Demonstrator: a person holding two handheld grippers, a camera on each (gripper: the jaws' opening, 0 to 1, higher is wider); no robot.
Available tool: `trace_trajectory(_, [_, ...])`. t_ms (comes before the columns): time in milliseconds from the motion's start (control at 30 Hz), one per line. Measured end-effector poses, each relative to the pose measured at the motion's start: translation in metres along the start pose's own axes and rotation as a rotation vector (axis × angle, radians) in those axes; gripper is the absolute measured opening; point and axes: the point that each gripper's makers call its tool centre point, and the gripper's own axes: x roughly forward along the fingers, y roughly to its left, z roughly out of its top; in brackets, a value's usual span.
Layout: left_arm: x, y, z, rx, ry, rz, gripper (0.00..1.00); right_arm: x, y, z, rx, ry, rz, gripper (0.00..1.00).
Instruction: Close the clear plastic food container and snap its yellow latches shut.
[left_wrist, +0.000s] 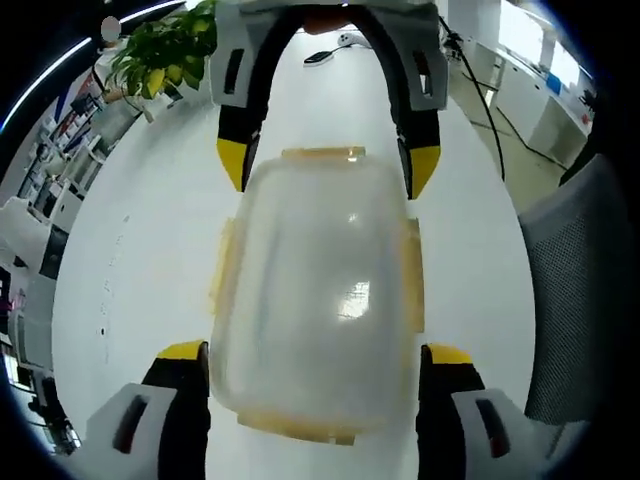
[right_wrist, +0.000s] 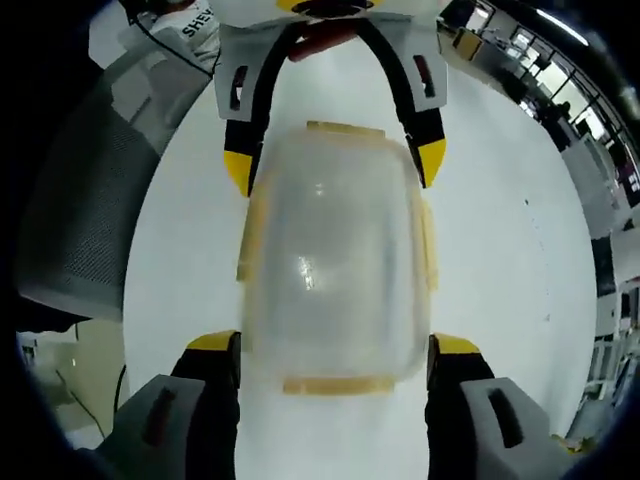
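While the left hand-held gripper (left_wrist: 318, 365) stands spread wide with the clear plastic food container (left_wrist: 318, 300) between its jaws, the right hand-held gripper (right_wrist: 335, 360) straddles the same box from the opposite end, jaws likewise parted. The lid (right_wrist: 333, 270) seems seated, though blur makes that uncertain. The yellow latches (left_wrist: 412, 275) look not yet snapped, so the next move calls for pressing each flap down. The container rests on the white table (left_wrist: 150, 250), long axis running straight ahead from each gripper.
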Motion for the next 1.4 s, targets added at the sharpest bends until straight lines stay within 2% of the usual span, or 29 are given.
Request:
trace_trajectory(133, [0.004, -0.001, -0.005, 0.041, 0.033, 0.009, 0.81, 0.002, 0.001, -0.001, -0.006, 0.002, -0.001, 0.74])
trace_trajectory(333, [0.006, 0.001, -0.005, 0.061, 0.035, 0.013, 0.82, 0.005, 0.001, -0.001, -0.021, 0.011, -0.016, 0.75])
trace_trajectory(567, [0.006, 0.001, -0.005, 0.072, 0.041, 0.022, 0.82, 0.006, 0.001, -0.001, -0.020, -0.012, -0.014, 0.74])
trace_trajectory(967, [0.006, 0.003, -0.004, 0.065, 0.030, 0.037, 0.81, 0.007, 0.001, 0.000, -0.029, -0.002, -0.010, 0.74])
trace_trajectory(1167, [0.004, 0.001, -0.012, 0.052, 0.054, 0.044, 0.81, 0.009, 0.002, 0.007, -0.040, -0.021, -0.005, 0.74])
trace_trajectory(1400, [-0.001, 0.000, -0.022, 0.038, 0.056, 0.048, 0.82, 0.013, 0.002, 0.017, -0.057, -0.017, 0.002, 0.74])
